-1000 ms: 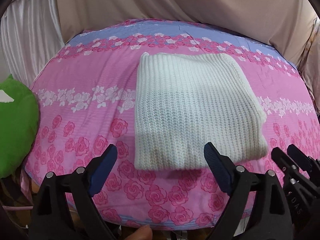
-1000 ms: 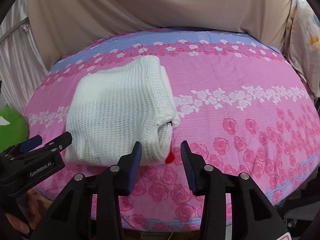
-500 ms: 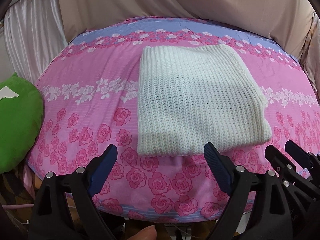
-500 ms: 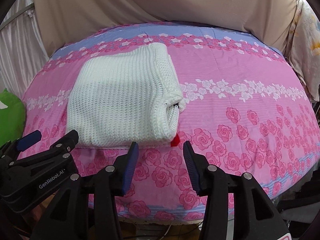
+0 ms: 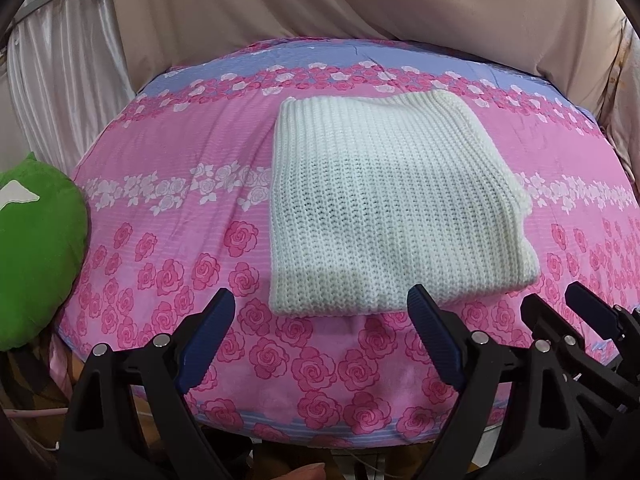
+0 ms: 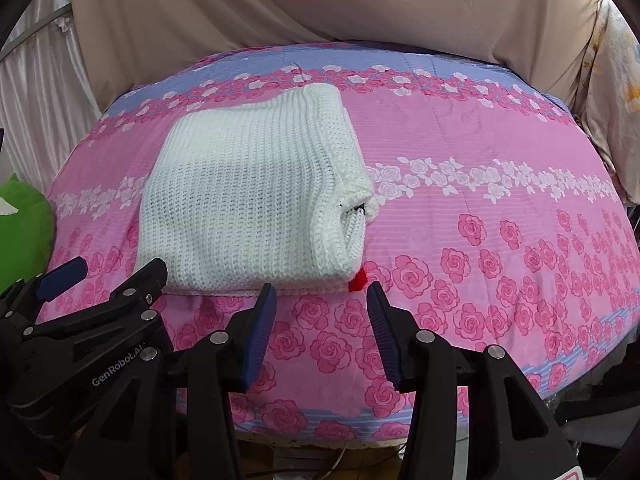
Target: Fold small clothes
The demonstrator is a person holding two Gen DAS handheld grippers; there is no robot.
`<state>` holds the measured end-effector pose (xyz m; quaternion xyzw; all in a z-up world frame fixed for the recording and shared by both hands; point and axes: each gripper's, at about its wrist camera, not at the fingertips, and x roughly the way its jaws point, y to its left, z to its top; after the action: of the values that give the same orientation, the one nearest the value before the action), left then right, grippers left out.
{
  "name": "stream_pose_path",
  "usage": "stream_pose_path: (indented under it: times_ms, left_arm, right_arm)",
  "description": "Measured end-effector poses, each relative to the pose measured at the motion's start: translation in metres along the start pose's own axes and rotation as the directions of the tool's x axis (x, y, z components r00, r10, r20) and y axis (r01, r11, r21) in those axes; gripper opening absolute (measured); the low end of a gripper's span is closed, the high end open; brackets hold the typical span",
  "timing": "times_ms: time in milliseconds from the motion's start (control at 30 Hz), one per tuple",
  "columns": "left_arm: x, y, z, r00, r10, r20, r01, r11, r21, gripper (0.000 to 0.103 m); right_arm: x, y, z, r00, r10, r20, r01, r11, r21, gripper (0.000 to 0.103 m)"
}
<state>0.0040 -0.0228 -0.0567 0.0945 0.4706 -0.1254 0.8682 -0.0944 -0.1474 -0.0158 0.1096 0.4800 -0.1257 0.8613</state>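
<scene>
A white knitted garment (image 5: 384, 208) lies folded into a thick rectangle on the pink rose-print cover (image 5: 180, 200). It also shows in the right wrist view (image 6: 248, 204), with a small red tag (image 6: 357, 280) at its near right corner. My left gripper (image 5: 320, 336) is open and empty, held back from the garment's near edge. My right gripper (image 6: 322, 328) is open and empty, just short of the near right corner. The right gripper also shows in the left wrist view (image 5: 568, 320), and the left gripper in the right wrist view (image 6: 100, 276).
A green plush cushion (image 5: 36, 248) sits at the left edge of the cover. Beige fabric (image 5: 360, 0) hangs behind it and pale curtains (image 5: 60, 92) hang at the left. The cover's front edge (image 5: 320, 428) drops off just ahead of the grippers.
Both grippers have drawn back and up from the garment, which now sits farther from the fingertips. The garment has not moved. Both stay open.
</scene>
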Motion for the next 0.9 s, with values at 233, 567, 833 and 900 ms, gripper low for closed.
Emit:
stream_pose_path:
  times_ms: [233,567,833,900]
  left_arm:
    - [0.0008,0.0006,0.0017,1.0,-0.009,-0.002,0.009,1.0,0.002,0.083]
    - [-0.0024,-0.0002,0.001,1.0,0.02,0.021,-0.02,1.0,-0.002,0.083]
    - [0.0014,-0.0036,-0.0008,1.0,0.01,-0.003,-0.01,1.0,0.006,0.081]
    - [0.0013,-0.0048,-0.0013,1.0,0.007,-0.004,-0.007,1.0,0.01,0.079]
  right_arm:
    - [-0.0004,0.0003,0.0005,1.0,-0.001,-0.001,0.001,1.0,0.002,0.047]
    - [-0.0009,-0.001,0.0015,1.0,0.0,0.001,0.0,1.0,0.003,0.047]
    - [0.0002,0.0019,0.0007,1.0,-0.018,-0.007,0.018,1.0,0.017,0.047]
    - [0.0007,0.004,-0.0005,1.0,-0.021,-0.009,0.021,1.0,0.018,0.047]
